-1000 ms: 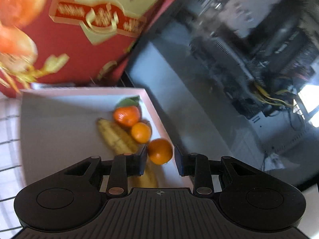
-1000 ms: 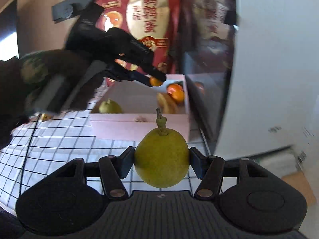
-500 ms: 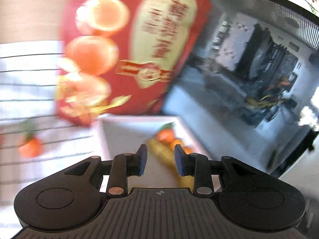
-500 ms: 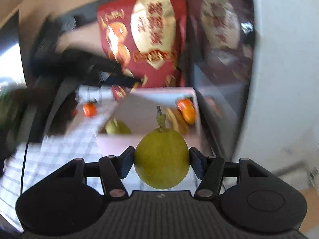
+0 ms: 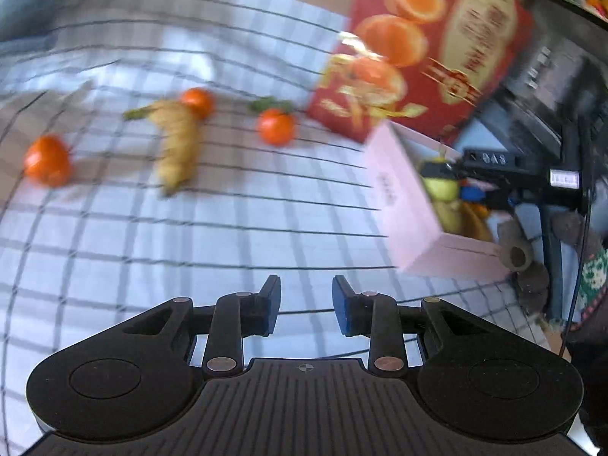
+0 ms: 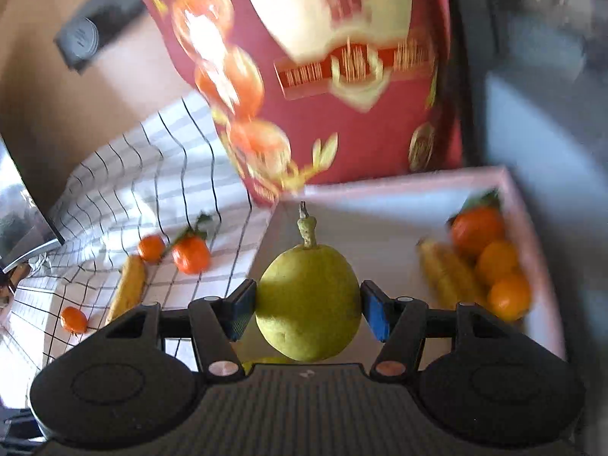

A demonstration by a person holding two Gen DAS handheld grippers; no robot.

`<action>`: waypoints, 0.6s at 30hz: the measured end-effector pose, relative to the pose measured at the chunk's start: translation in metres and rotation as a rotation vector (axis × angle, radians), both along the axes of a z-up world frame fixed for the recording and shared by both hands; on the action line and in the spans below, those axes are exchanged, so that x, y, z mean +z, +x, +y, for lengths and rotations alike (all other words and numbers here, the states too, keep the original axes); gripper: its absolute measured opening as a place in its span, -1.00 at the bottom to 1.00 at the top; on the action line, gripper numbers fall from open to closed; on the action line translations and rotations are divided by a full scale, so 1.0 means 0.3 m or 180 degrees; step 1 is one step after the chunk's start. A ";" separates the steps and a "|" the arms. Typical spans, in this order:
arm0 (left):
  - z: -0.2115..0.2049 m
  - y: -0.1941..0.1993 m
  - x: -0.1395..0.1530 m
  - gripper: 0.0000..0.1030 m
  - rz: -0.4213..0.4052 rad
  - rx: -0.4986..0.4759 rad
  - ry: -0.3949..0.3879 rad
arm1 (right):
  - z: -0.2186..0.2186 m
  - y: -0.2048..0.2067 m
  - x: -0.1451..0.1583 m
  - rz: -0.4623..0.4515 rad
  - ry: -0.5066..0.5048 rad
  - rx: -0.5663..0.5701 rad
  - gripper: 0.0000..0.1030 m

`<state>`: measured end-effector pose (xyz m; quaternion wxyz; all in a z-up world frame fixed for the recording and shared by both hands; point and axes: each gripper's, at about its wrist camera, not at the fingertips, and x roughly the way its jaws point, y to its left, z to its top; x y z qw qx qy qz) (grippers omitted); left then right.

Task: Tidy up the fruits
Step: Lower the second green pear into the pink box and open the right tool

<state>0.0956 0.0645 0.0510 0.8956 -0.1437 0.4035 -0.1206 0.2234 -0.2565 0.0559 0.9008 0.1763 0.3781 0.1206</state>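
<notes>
A green pear [image 6: 308, 300] is clamped between the blue pads of my right gripper [image 6: 308, 309], which is shut on it over the pink box [image 6: 383, 186]. Along the box's right wall lie a banana [image 6: 442, 273] and three oranges [image 6: 494, 262]. In the left wrist view my left gripper [image 5: 306, 304] stands open and empty above the checked cloth [image 5: 190, 235]. Ahead of it on the cloth lie a banana [image 5: 176, 144] and three oranges [image 5: 275, 126], [image 5: 197, 100], [image 5: 47, 159]. The pink box [image 5: 402, 197] sits to its right, with the right gripper and pear [image 5: 440, 186] above it.
A red printed gift box [image 6: 315, 76] stands behind the pink box. A dark appliance [image 5: 551, 87] is at the far right. A gloved hand and sleeve [image 5: 585, 266] show at the right edge of the left wrist view.
My left gripper let go of an orange in the pink box and swung left over the cloth, now empty. My right gripper carried the pear forward over the pink box.
</notes>
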 end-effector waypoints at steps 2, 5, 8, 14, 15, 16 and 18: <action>0.027 -0.008 -0.009 -0.35 0.0031 0.0113 -0.0005 | 0.002 0.017 -0.027 0.0091 0.0061 -0.0004 0.16; 0.049 -0.020 -0.019 -0.35 0.0062 0.0169 -0.0005 | 0.007 0.031 -0.045 0.0128 0.0117 0.0001 0.16; 0.051 -0.024 -0.027 -0.35 0.0092 0.0175 -0.0019 | 0.011 0.035 -0.045 0.0030 0.0157 -0.0006 0.16; 0.028 -0.023 -0.029 -0.35 0.0097 0.0081 -0.0020 | -0.008 0.043 -0.036 0.0133 0.0109 -0.0030 0.16; 0.028 -0.019 -0.032 -0.35 0.0106 0.0087 -0.0029 | -0.009 0.041 -0.036 0.0159 0.0075 -0.0015 0.16; 0.028 -0.016 -0.035 -0.35 0.0114 0.0096 -0.0036 | -0.009 0.042 -0.038 0.0185 0.0044 0.0001 0.16; 0.026 -0.012 -0.039 -0.35 0.0121 0.0098 -0.0054 | -0.010 0.045 -0.044 0.0247 -0.0023 0.0034 0.16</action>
